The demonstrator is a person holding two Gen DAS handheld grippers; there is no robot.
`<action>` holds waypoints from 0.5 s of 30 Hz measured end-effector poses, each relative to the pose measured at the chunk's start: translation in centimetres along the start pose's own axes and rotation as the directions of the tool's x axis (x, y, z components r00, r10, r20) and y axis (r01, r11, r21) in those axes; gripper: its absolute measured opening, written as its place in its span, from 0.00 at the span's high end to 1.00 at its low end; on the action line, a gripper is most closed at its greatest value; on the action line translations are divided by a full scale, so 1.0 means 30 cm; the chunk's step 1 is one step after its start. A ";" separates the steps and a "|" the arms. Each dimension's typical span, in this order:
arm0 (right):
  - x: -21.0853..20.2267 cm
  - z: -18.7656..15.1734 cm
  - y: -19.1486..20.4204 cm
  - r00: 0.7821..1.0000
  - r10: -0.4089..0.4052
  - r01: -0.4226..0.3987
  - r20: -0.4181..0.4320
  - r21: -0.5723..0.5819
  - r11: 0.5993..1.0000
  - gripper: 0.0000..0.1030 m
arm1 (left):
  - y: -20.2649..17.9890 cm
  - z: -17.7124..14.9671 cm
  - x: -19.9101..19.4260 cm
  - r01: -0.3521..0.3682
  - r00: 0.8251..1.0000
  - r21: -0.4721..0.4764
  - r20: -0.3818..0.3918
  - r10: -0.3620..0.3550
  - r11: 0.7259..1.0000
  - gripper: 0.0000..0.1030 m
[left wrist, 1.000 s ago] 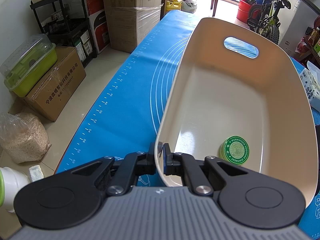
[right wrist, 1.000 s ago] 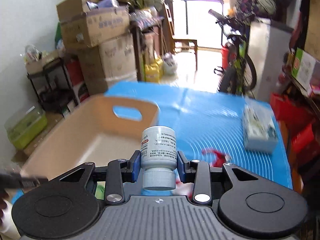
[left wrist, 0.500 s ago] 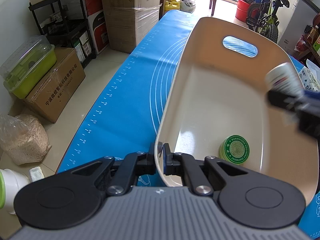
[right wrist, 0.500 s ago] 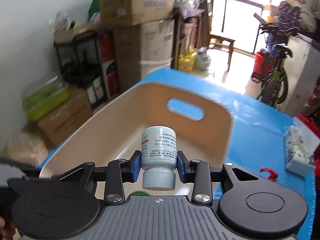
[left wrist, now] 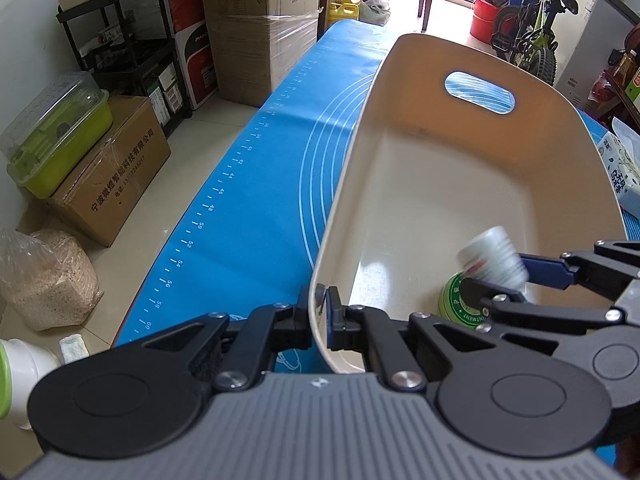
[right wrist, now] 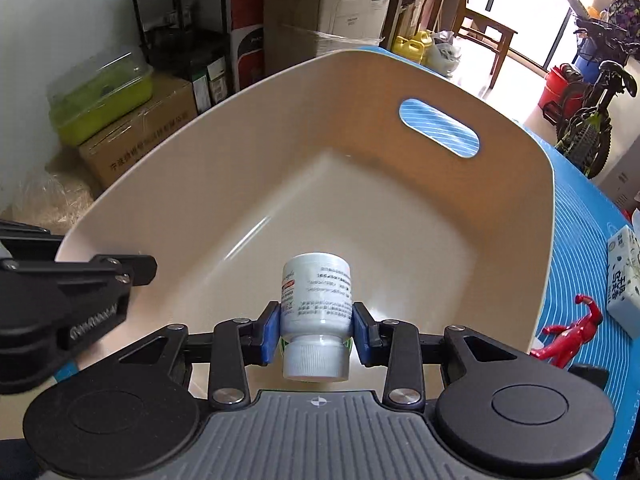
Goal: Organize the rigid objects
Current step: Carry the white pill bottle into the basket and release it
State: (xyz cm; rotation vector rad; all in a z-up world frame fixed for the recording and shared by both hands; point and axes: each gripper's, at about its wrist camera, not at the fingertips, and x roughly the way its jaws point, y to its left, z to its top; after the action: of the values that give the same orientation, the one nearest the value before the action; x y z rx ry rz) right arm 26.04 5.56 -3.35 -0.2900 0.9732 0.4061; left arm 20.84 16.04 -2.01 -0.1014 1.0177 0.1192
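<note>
A cream basin [left wrist: 420, 184] with a handle slot stands on the blue mat [left wrist: 248, 216]. My left gripper [left wrist: 319, 300] is shut on its near rim. Inside, at the near end, lies a round green tin [left wrist: 452, 304]. Just above the tin, inside the basin [right wrist: 400, 184], my right gripper [right wrist: 316, 332] has a white pill bottle [right wrist: 316, 300] between its blue pads, cap toward the camera. Its jaws are opening. The bottle [left wrist: 490, 258] is blurred while the fingers stay sharp, so it is coming loose.
A red toy figure [right wrist: 568, 336] and a tissue pack [right wrist: 624, 276] lie on the mat to the right of the basin. Beyond the table's left edge the floor holds cardboard boxes [left wrist: 108, 176], a green lidded container [left wrist: 56, 136] and a black shelf. A bicycle [left wrist: 532, 36] stands at the back.
My right gripper has carried the bottle leftward and down into the basin, over the green tin, and its pads have eased off the bottle. The left gripper has kept still on the rim.
</note>
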 end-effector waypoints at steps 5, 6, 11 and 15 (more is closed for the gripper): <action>-0.044 -0.006 -0.034 0.999 0.000 -0.001 0.038 0.030 1.000 0.48 | -0.001 0.001 0.000 -0.001 1.000 0.000 -0.001 0.001 1.000 0.93; -0.066 -0.010 -0.049 0.998 -0.001 -0.002 0.058 0.050 0.999 0.36 | -0.001 0.002 0.001 -0.001 1.000 0.000 -0.001 0.001 1.000 0.93; -0.179 -0.034 -0.126 0.986 -0.001 -0.021 0.169 0.128 0.991 0.22 | -0.002 0.003 0.001 -0.002 1.000 0.000 -0.001 0.002 1.000 0.93; -0.257 -0.059 -0.209 0.976 -0.026 -0.014 0.218 0.178 0.984 0.15 | -0.002 0.004 0.001 -0.002 1.000 0.001 -0.001 0.002 1.000 0.92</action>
State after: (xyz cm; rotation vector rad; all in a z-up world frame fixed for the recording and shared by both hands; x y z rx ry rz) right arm 23.77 -2.29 2.58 -0.0828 0.7848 0.3350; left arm 20.97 15.99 -1.99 -0.0999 1.0186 0.1203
